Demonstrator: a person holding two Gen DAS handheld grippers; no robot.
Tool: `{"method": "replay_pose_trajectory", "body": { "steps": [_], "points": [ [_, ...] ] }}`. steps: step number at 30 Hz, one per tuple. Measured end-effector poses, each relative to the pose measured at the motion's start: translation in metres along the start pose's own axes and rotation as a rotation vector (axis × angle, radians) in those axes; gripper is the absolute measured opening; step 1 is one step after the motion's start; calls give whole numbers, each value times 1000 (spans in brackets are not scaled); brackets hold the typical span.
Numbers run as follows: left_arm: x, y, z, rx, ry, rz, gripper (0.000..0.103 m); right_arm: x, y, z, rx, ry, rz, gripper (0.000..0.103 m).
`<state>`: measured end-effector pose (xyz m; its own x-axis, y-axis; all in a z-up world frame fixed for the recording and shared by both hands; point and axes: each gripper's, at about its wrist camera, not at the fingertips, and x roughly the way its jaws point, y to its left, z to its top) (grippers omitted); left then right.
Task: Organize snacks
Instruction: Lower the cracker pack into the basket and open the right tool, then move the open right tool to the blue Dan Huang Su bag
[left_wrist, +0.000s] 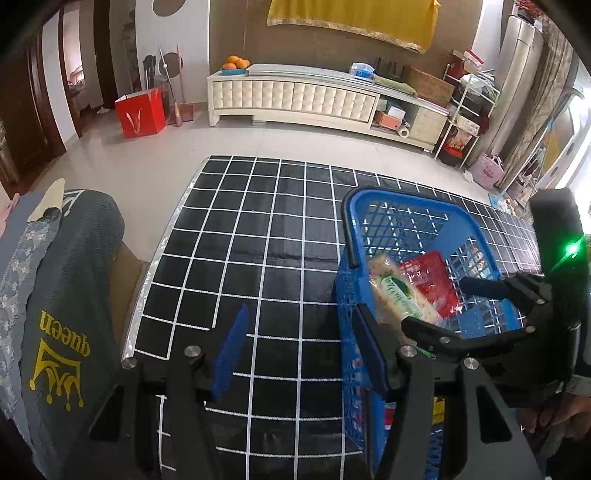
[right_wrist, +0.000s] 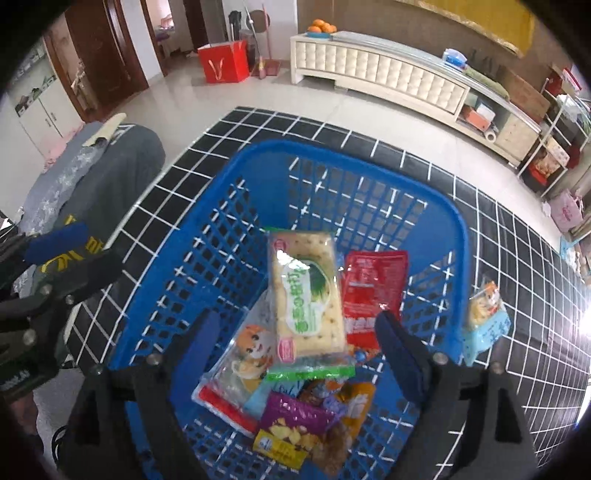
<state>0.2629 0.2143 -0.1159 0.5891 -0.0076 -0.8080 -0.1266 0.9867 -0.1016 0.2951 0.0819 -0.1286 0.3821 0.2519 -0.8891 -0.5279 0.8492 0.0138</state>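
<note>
A blue plastic basket (right_wrist: 369, 166) stands on the black grid tablecloth (left_wrist: 258, 240). Over it my right gripper (right_wrist: 297, 317) is open, pointing steeply down. A cracker packet with a green label (right_wrist: 306, 295) lies tilted between its fingers, and neither pad touches it. Under the crackers sit a red packet (right_wrist: 373, 291), a clear packet with a cartoon face (right_wrist: 243, 362) and a purple packet (right_wrist: 291, 424). A light blue snack packet (right_wrist: 484, 321) lies on the cloth just right of the basket. My left gripper (left_wrist: 301, 310) is open above the cloth, its right finger beside the basket's left wall (left_wrist: 347, 295).
A grey garment with a yellow crown print (left_wrist: 74, 277) hangs over a seat at the table's left edge. A person's hand (left_wrist: 561, 417) holds the right gripper's handle. Beyond the table are tiled floor, a long white cabinet (left_wrist: 295, 96) and a red bag (left_wrist: 140, 112).
</note>
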Motion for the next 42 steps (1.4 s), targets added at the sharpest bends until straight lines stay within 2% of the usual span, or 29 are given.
{"method": "replay_pose_trajectory", "body": {
  "steps": [7, 17, 19, 22, 25, 28, 36, 42],
  "points": [
    [-28, -19, -3, 22, -25, 8, 56, -50, -19, -14, 28, -70, 0, 89],
    [-79, -83, -4, 126, -109, 16, 57, -130, -61, -47, 103, -199, -28, 90],
    [-88, -100, -7, 157, -127, 24, 73, -142, -69, -54, 118, -221, -36, 90],
    [-98, -122, -10, 192, -154, 23, 80, -159, -84, -67, 148, -247, -45, 90],
    [-103, -140, -12, 210, -160, 5, 82, -171, -100, -80, 185, -270, -56, 90],
    [-109, -161, -15, 247, -193, -9, 82, -177, -115, -90, 221, -283, -59, 90],
    [-104, -209, -14, 285, -172, -24, 85, -179, -153, -103, 289, -290, -41, 90],
    [-95, -235, -7, 326, -173, 9, 85, -167, -179, -102, 327, -273, -25, 91]
  ]
}}
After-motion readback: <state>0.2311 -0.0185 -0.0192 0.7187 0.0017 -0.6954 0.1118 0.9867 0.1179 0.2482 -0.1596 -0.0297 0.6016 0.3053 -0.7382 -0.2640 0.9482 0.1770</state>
